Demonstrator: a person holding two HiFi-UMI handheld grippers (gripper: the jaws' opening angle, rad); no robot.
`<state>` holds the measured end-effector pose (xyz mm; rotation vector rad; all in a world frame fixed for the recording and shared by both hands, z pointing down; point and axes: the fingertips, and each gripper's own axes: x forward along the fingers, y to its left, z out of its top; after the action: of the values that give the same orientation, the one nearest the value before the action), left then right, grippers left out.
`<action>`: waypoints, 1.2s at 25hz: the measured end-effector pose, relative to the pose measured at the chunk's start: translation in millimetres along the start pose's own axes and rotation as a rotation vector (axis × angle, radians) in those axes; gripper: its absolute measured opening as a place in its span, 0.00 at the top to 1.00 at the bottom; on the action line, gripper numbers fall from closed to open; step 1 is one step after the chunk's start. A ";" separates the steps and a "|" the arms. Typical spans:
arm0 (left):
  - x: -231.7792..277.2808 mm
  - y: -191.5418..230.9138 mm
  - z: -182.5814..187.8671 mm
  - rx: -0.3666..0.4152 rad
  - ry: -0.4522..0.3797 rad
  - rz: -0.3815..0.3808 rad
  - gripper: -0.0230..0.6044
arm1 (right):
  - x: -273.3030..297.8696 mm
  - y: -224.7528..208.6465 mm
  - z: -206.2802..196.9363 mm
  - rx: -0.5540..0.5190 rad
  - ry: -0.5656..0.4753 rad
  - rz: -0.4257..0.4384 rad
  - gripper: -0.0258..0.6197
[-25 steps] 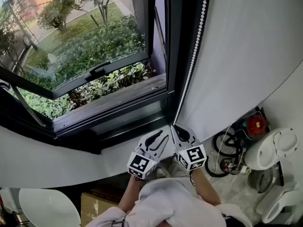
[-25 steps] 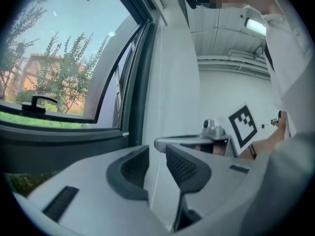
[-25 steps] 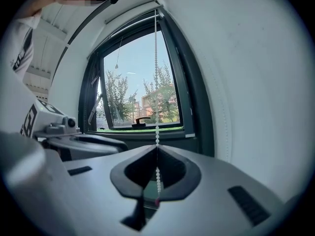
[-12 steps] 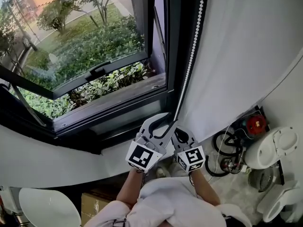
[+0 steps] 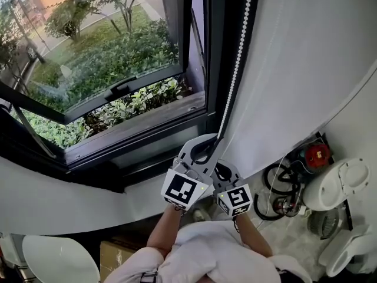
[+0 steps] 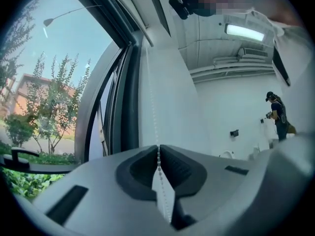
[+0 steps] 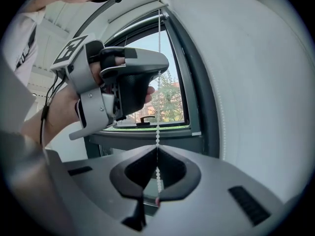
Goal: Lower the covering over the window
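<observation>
A dark-framed window point(image 5: 217, 69) filled the upper left of the head view, its sash point(image 5: 121, 87) swung outward over green shrubs point(image 5: 112, 52). A plain white wall point(image 5: 306, 63) stood just beside the frame on the right. On the floor below the wall lay black cable loops point(image 5: 281, 184), a red object point(image 5: 319, 155) and white rounded fixtures point(image 5: 341, 184), all well apart from the hands. A brown carton point(image 5: 121, 255) sat under the sill; what it held could not be made out. In the left gripper view another person point(image 6: 279, 116) stood far off by the back wall under a ceiling light point(image 6: 246, 32). Nothing stood between the grippers and the window. The blind's pale head rail point(image 7: 140, 10) ran across the top of the opening, and the glass below it was uncovered. Its white bead chain point(image 5: 238, 63) hung down along the right side of the frame. The left gripper point(image 5: 209, 143) was the higher of the two. Its jaws had just been closing and met on the bead chain, which ran straight up from between the dark pads point(image 6: 177, 168). The right gripper point(image 5: 224, 175) sat just below and partly under it, its jaws likewise pressed together on the same chain, beads showing above and below the pinch.
</observation>
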<state>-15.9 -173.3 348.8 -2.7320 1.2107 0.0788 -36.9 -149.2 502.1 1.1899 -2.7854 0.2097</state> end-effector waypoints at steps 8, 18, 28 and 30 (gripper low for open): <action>-6.6 -0.7 -30.9 -0.021 0.051 0.049 0.93 | -1.5 4.0 -27.8 -0.020 0.106 0.008 0.96; -6.4 -5.5 -66.0 -0.045 0.122 0.050 0.93 | -26.1 6.4 -11.2 -0.068 0.108 0.019 0.81; -11.5 -5.5 -100.4 -0.064 0.170 0.069 0.93 | -52.3 -8.3 52.3 -0.074 -0.024 -0.036 0.81; -11.9 -7.0 -107.1 -0.072 0.180 0.066 0.93 | -55.0 -10.0 68.0 -0.089 -0.056 -0.041 0.81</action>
<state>-20.2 -177.1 456.6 -2.8115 1.3697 -0.1212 5.4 -128.4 427.7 1.2491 -2.7817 0.0497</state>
